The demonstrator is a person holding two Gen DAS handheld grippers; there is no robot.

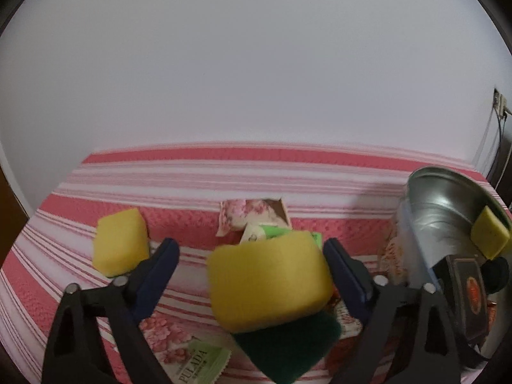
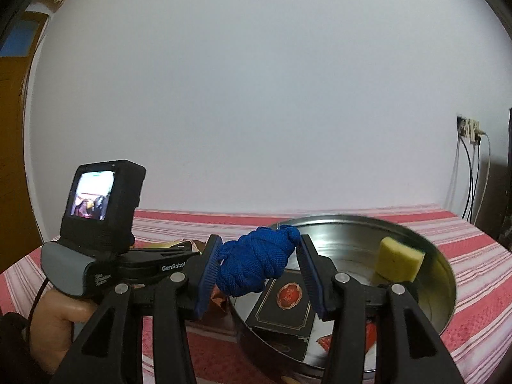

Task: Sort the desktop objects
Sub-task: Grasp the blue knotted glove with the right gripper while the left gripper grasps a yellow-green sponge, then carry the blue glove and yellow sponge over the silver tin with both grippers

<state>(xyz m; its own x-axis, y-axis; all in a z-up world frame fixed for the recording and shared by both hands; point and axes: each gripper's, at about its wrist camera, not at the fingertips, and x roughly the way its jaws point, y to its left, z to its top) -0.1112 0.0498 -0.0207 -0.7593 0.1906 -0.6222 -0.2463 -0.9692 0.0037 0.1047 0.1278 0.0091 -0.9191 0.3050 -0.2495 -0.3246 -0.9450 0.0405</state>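
Sponge: left gripper [image 1: 251, 265] jaws stood apart around the yellow foam sponge with green scouring base [image 1: 268, 284], pads not visibly pressing. Soft, light; take the foam flanks. Right gripper [image 2: 257, 267] clamped blue knotted cord [image 2: 256, 262] near the round steel tin [image 2: 448, 288].

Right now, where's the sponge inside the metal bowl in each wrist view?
Left wrist: sponge in the bowl at far right, leaning on the metal bowl wall.
Right wrist: same sponge right of centre, against the bowl's far right wall.
Shared landmark: black box with red emblem in the bowl.
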